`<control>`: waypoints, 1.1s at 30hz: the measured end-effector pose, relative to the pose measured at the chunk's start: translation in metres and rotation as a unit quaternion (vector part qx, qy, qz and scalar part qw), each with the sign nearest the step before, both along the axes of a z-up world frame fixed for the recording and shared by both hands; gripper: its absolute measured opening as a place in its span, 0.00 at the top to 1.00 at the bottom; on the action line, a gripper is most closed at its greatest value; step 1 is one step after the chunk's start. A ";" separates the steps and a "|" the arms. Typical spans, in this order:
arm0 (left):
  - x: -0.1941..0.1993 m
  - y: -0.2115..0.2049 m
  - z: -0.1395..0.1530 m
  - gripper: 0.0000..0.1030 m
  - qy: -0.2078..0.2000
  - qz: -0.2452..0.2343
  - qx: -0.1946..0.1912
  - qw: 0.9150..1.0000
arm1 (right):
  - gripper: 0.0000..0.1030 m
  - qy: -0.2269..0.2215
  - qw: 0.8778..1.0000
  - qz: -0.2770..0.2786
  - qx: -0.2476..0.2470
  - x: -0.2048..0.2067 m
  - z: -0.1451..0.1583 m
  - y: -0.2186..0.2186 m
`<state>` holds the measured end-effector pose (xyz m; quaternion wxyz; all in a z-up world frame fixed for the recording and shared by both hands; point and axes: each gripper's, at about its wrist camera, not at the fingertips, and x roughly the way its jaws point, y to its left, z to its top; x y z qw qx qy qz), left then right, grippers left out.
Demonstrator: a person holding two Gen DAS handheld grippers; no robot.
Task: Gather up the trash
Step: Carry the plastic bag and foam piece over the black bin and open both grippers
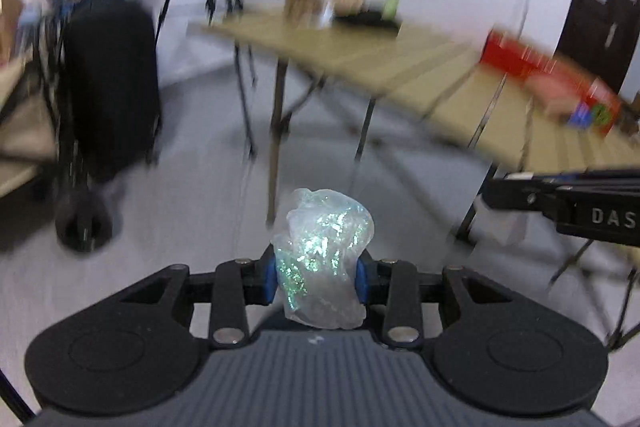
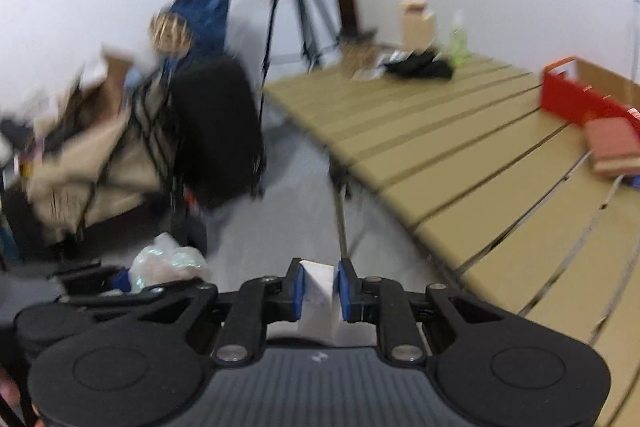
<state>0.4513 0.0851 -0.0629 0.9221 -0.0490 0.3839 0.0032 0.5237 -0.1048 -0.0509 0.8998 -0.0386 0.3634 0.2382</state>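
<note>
Both jaws are closed on trash, one piece each.

Left wrist view: the left gripper (image 1: 319,277) pinches a crumpled clear plastic wrapper (image 1: 326,259) between its blue pads (image 1: 270,278). The wrapper bulges above and below the pads and glints green where light catches it. It hangs in the air over a grey floor (image 1: 192,239), off the desk (image 1: 400,67). The right gripper (image 1: 568,203) pokes in from the right edge. A red box (image 1: 520,57) sits on the desk, and a black bag (image 1: 112,87) stands on the floor to the left (everything beyond the jaws is blurred).

Right wrist view: the right gripper (image 2: 319,287) clamps a small white folded piece, probably paper or card, called here the white scrap (image 2: 318,297). It is held upright between the pads. The plastic wrapper shows again low on the left, in the other jaws.

Judged from these views, both pieces are very light. The wrapper looks soft and slippery, so it should squash rather than break, and a grip across its bunched middle seems safest. The white scrap looks stiffer, and flat faces suit the pads. No bin can be made out.
</note>
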 end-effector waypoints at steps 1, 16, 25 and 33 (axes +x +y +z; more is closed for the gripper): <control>0.000 0.001 -0.018 0.65 0.022 0.002 0.006 1.000 | 0.83 0.009 1.000 0.009 -0.017 -0.002 -0.016 0.008; 0.022 -0.005 -0.163 0.61 0.255 0.011 0.012 0.967 | 0.79 0.254 0.967 0.010 0.012 0.043 -0.178 0.028; 0.030 -0.017 -0.167 0.35 0.265 0.018 0.004 0.964 | 0.58 0.249 0.968 0.007 -0.007 0.060 -0.185 0.025; 0.030 -0.019 -0.164 0.31 0.259 0.018 0.005 0.966 | 0.55 0.241 0.970 0.004 -0.007 0.057 -0.181 0.019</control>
